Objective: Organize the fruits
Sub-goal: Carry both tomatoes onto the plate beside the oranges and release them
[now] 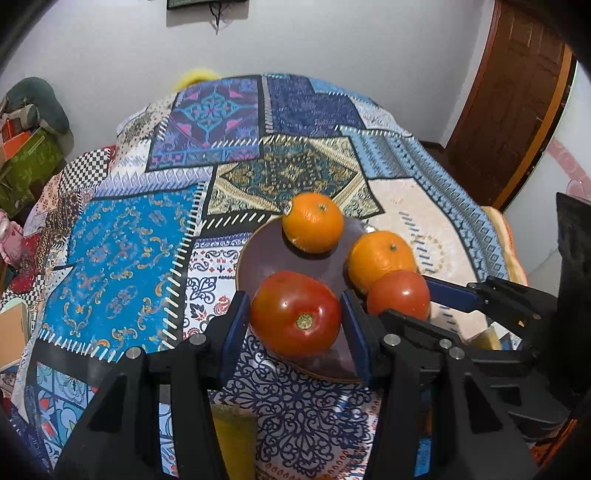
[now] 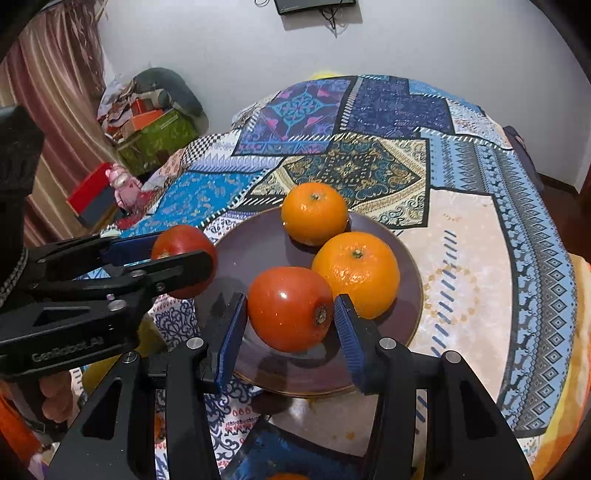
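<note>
Round red glossy tomatoes [image 1: 295, 314] [image 2: 290, 308]: I'm gripping one per hand-held gripper [image 1: 293, 321] [image 2: 290, 314], jaws part-closed at midline; soft, slippery, bruising easily.

A patchwork cloth [image 2: 461, 236] in blues, purples, cream and gold covers the tabletop, its panels edged with white stitch marks. Behind it stands a plain white wall [image 2: 229, 48], and a dark flat object with dangling cords [image 2: 314, 5] hangs high on it. A brown wooden door [image 1: 513, 92] sits at the right of the left wrist view. Striped brownish curtains [image 2: 55, 96] hang at the left of the right wrist view. Near them a green patterned box [image 2: 159, 140] holds an orange box [image 2: 146, 116], with a dark grey cushion [image 2: 170, 88] piled above. Lower down sit a red box [image 2: 88, 192] and a pink figure [image 2: 122, 184].
</note>
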`<action>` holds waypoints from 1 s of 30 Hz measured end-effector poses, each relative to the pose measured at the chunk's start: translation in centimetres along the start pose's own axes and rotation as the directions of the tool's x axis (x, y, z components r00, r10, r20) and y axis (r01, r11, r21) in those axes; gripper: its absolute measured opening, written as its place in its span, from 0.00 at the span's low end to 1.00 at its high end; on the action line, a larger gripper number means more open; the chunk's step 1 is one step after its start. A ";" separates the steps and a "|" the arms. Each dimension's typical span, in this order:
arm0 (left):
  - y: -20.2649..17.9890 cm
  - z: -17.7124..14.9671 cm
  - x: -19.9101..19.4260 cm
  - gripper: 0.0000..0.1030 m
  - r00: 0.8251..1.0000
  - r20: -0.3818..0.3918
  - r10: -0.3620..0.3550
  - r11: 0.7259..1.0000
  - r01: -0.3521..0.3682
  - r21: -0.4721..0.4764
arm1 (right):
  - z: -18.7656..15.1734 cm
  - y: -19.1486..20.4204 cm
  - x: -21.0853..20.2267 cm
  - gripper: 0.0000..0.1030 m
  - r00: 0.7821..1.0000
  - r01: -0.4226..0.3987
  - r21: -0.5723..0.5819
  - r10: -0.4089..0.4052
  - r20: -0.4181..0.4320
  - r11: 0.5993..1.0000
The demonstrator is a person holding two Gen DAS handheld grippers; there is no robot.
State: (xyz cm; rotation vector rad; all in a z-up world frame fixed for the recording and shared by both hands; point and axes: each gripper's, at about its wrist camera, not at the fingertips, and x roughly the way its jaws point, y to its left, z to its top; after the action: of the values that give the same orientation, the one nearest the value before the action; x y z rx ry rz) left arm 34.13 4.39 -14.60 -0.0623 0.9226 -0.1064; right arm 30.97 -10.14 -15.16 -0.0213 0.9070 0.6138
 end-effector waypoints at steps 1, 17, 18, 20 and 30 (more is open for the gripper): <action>0.0 0.0 0.3 0.48 1.000 -0.006 0.003 1.000 -0.003 0.004 | 0.0 0.0 0.2 0.44 1.000 -0.001 -0.003 0.001 -0.004 1.000; 0.3 0.3 3.4 0.48 0.997 -0.081 -0.005 1.000 0.004 -0.010 | 0.2 0.7 2.3 0.45 0.999 0.006 -0.053 -0.009 -0.053 0.999; 0.3 0.3 3.5 0.48 0.996 -0.084 -0.006 1.000 0.005 -0.013 | 0.2 0.7 2.3 0.45 0.999 0.007 -0.052 -0.009 -0.052 0.999; 0.5 0.3 3.5 0.48 0.996 -0.086 -0.015 1.000 0.013 -0.029 | 0.3 0.6 2.1 0.45 0.999 0.002 -0.043 -0.004 -0.043 0.999; 0.3 0.5 -0.8 0.49 1.000 0.005 0.004 1.000 -0.004 -0.007 | 0.4 0.4 -0.5 0.45 1.000 0.011 -0.033 -0.012 -0.005 0.999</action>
State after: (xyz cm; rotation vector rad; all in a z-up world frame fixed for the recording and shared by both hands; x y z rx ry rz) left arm 34.11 4.81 -13.70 -0.0668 0.9182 -0.0993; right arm 30.84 -9.98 -14.43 -0.0580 0.9016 0.6182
